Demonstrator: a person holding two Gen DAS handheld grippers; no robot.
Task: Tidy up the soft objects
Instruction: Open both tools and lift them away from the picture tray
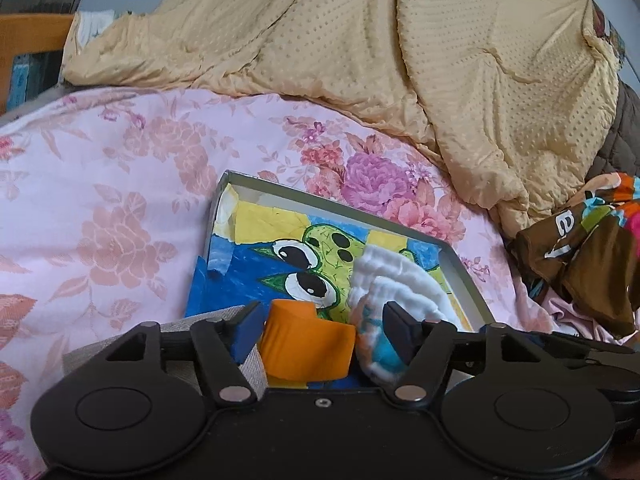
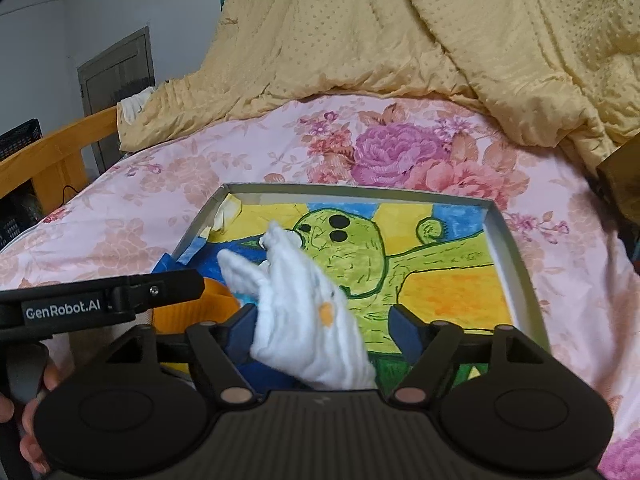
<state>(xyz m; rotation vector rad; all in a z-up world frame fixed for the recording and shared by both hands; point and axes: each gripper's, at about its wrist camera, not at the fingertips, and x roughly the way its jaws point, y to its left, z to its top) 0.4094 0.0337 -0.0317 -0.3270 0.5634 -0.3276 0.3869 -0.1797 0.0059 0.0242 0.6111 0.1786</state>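
Both tools gape – left tool (image 1: pixel 324 320), right tool (image 2: pixel 320 330) – hiding sock (image 2: pixel 308 320) ends.

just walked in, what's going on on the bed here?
A person is sorting small soft things into a shallow tray with a cartoon drawing on its floor, set on the floral bedspread. The right gripper stands open around a white sock lying in the tray. The left gripper is open too, with an orange cloth piece between its fingers and a white-and-blue one beside it. Neither looks clamped. A yellow quilt is heaped behind.
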